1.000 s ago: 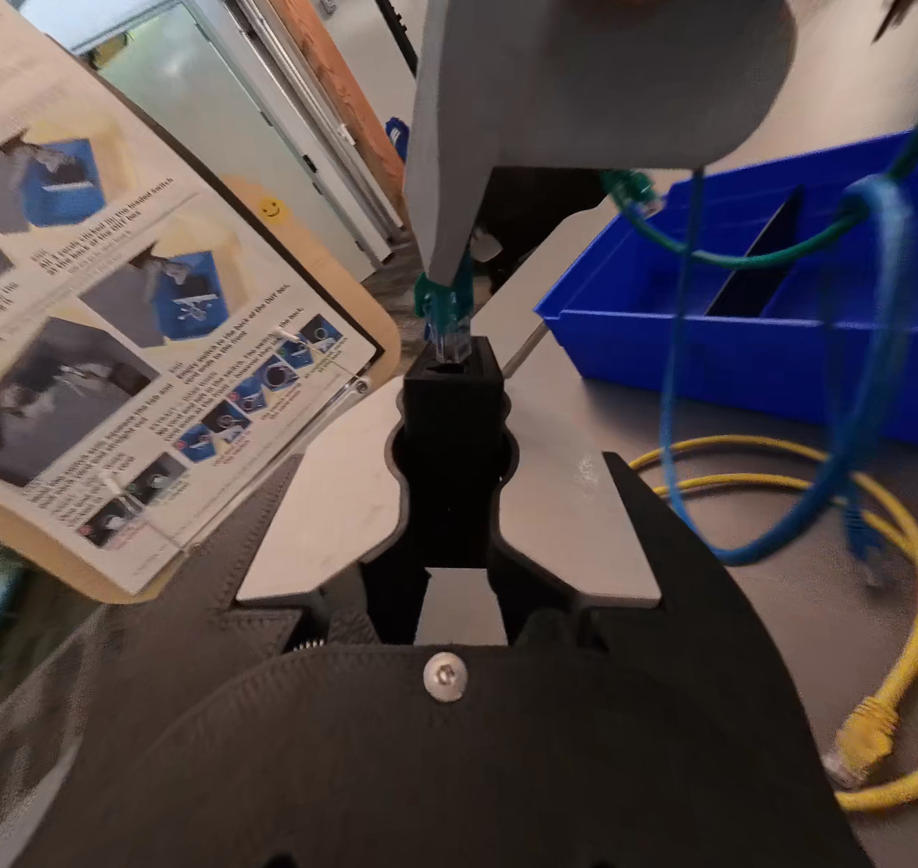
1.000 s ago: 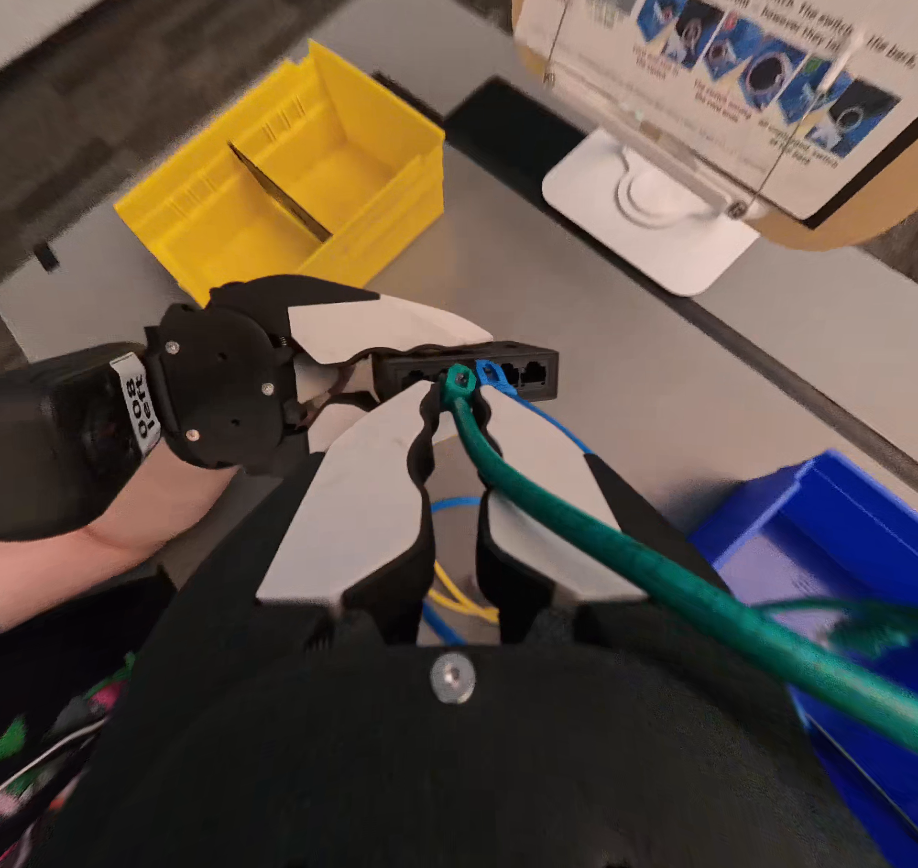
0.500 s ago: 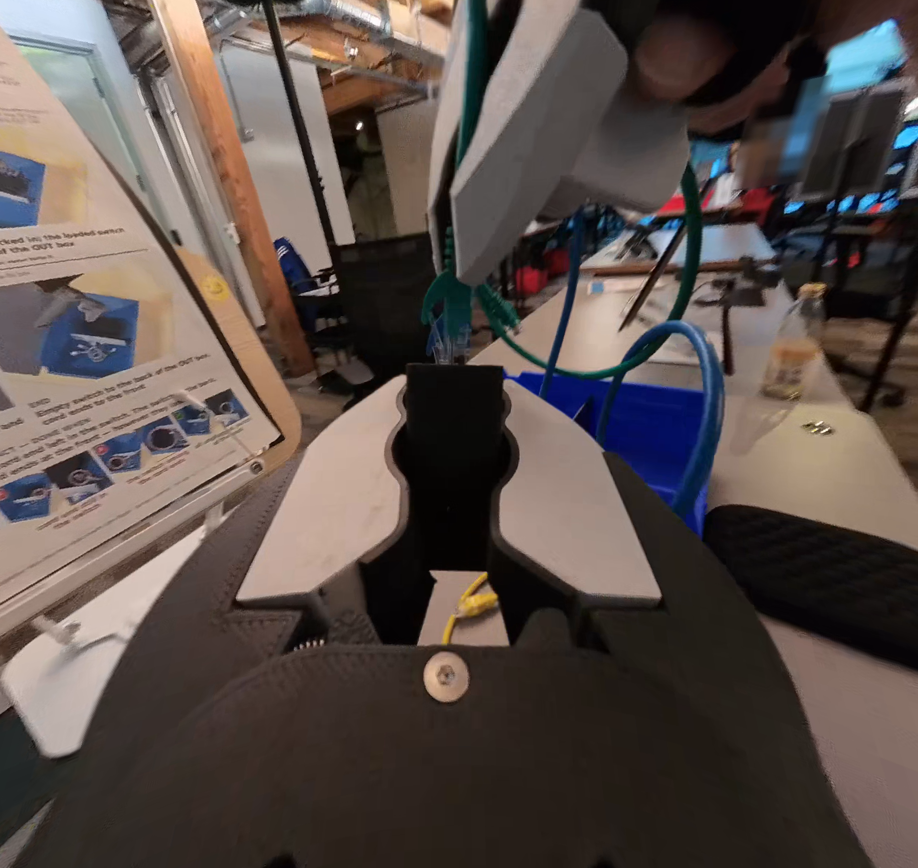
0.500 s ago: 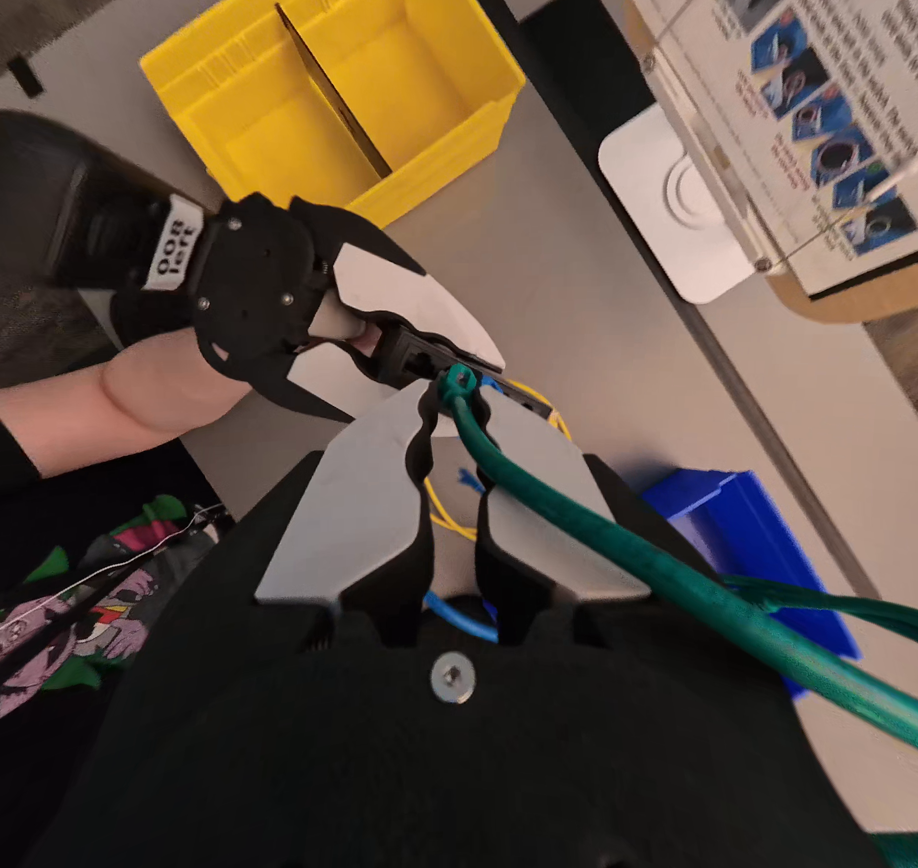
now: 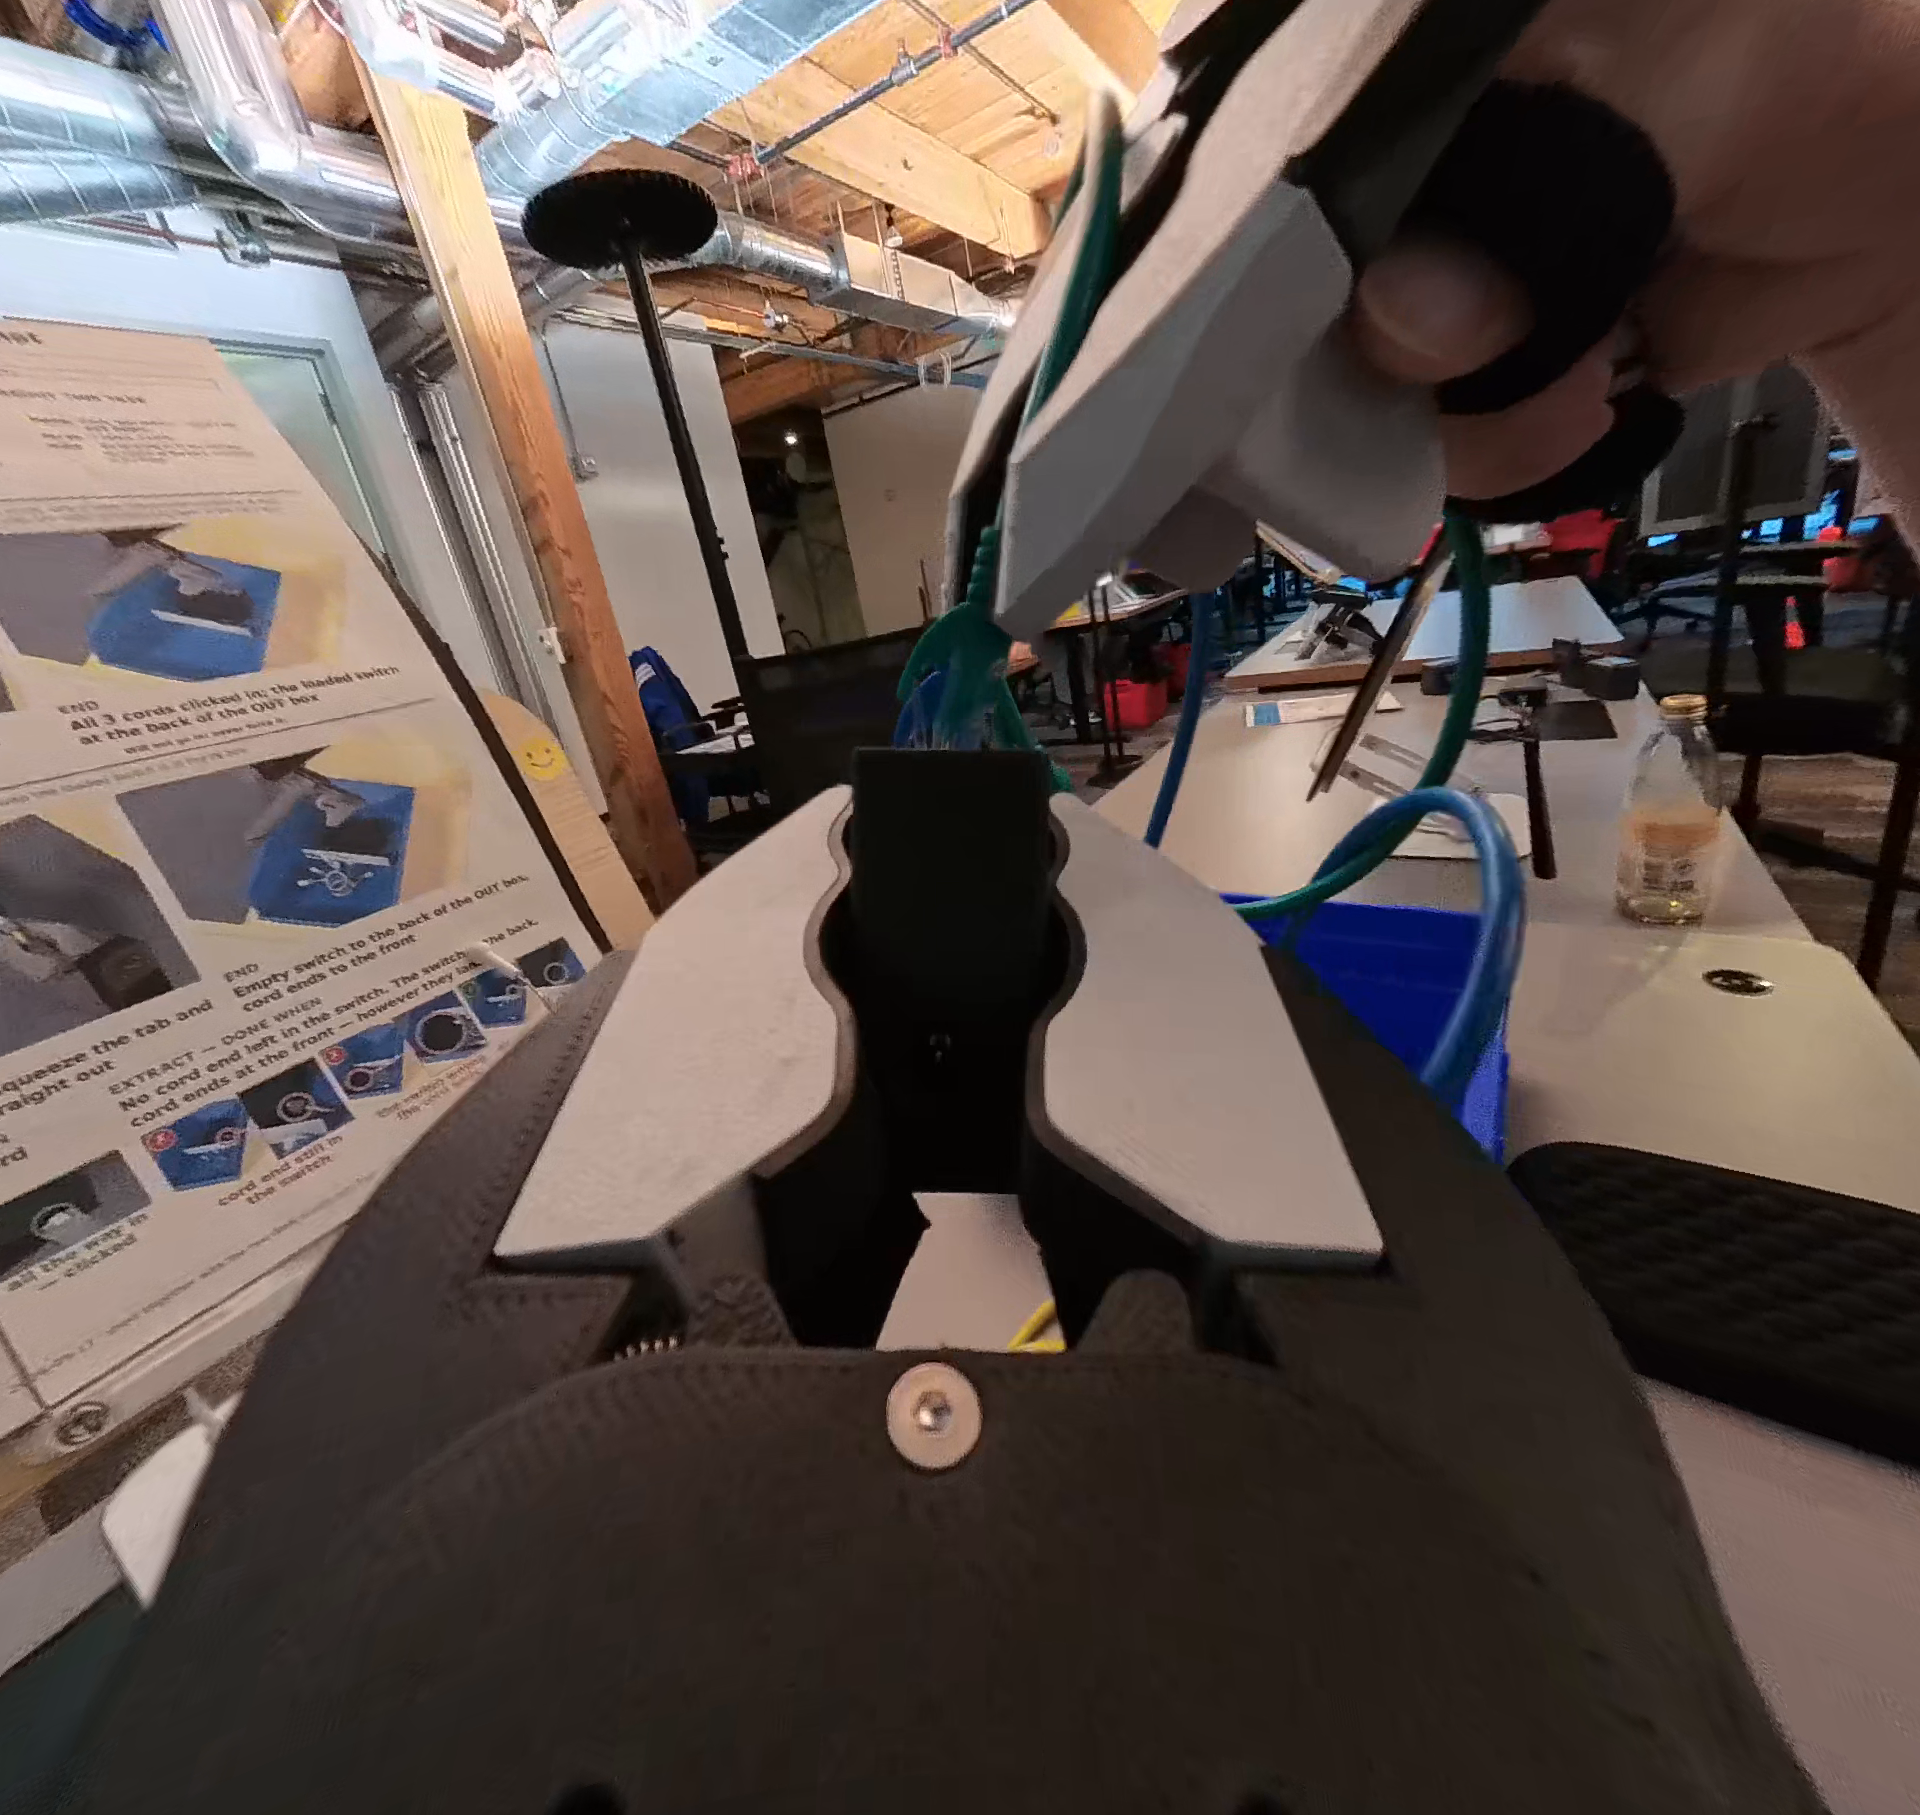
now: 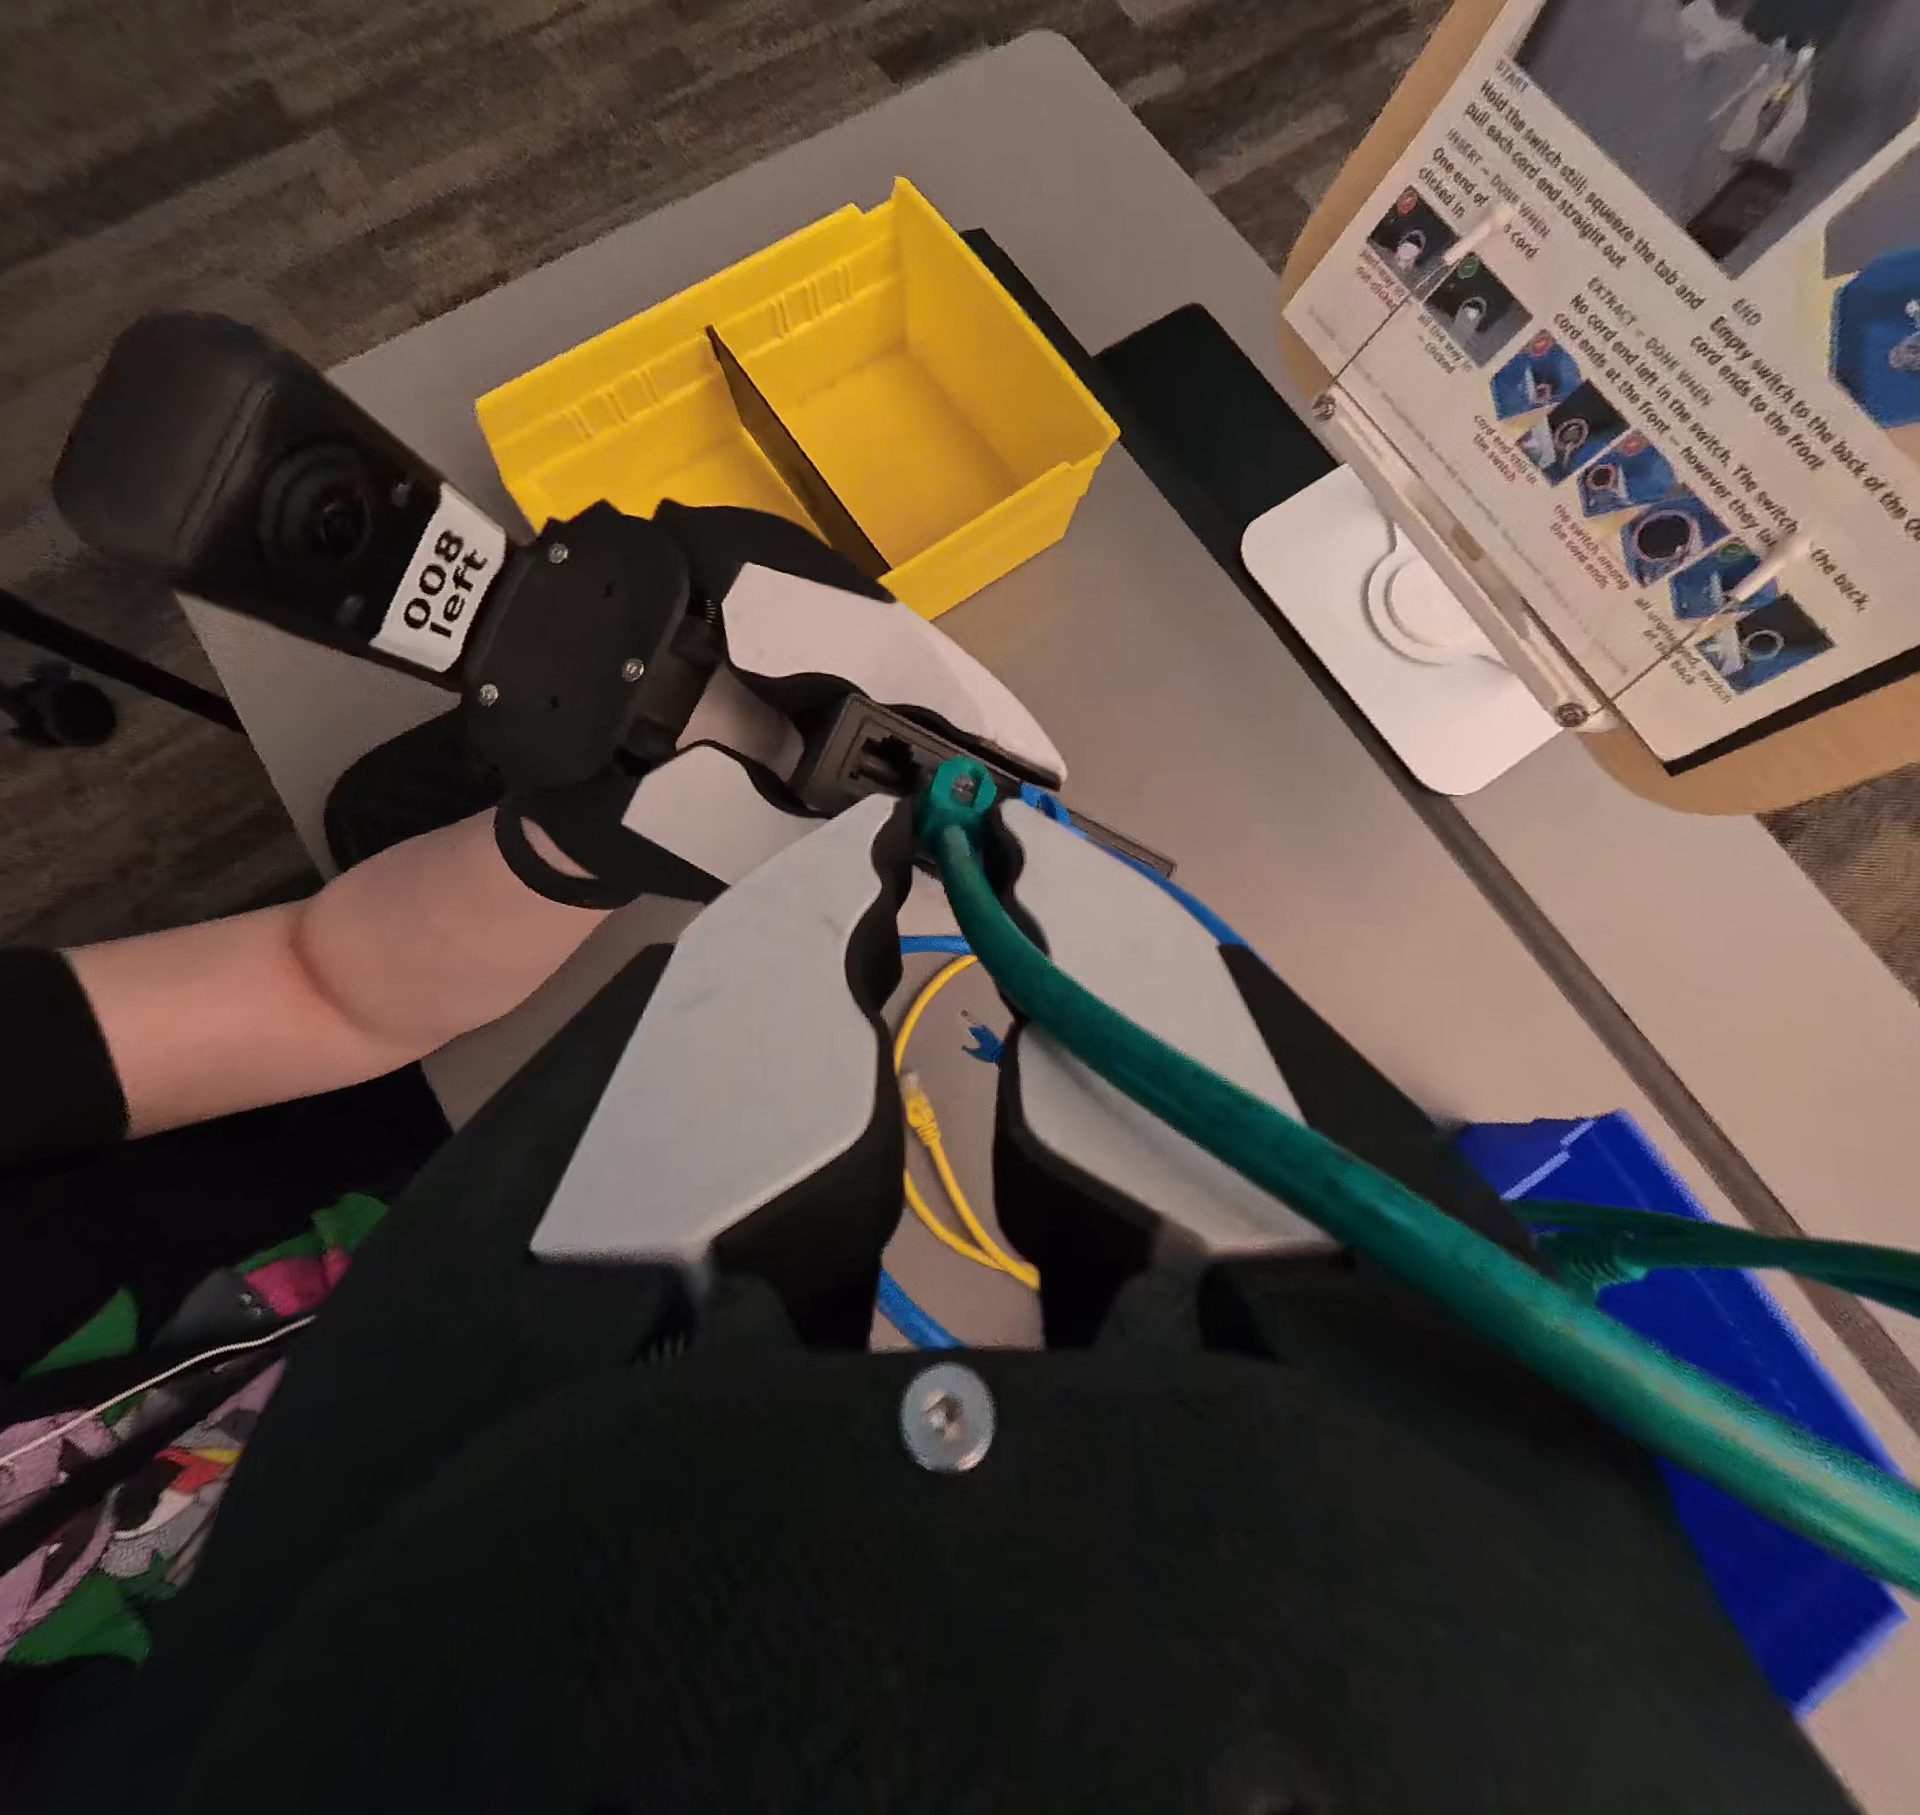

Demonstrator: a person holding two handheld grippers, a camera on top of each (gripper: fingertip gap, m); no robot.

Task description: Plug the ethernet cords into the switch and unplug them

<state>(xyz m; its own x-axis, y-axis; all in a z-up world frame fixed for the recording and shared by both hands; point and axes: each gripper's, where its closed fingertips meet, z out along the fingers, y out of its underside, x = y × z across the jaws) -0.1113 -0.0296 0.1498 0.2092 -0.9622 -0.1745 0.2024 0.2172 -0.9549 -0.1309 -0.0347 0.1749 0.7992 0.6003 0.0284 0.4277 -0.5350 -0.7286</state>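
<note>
The left gripper pinches the black switch between its fingers, holding it off the table; at the switch's far end the green plug sits at a port, a blue plug beside it; the right gripper clamps the green cord just behind that plug; below its fingers lie a yellow cord and blue cord; beyond, a yellow bin; right, a blue bin.

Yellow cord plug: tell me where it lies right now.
In the right wrist view the yellow cord plug lies loose on the table, seen between the right claw's fingers, beside a blue cord, unplugged.
</note>
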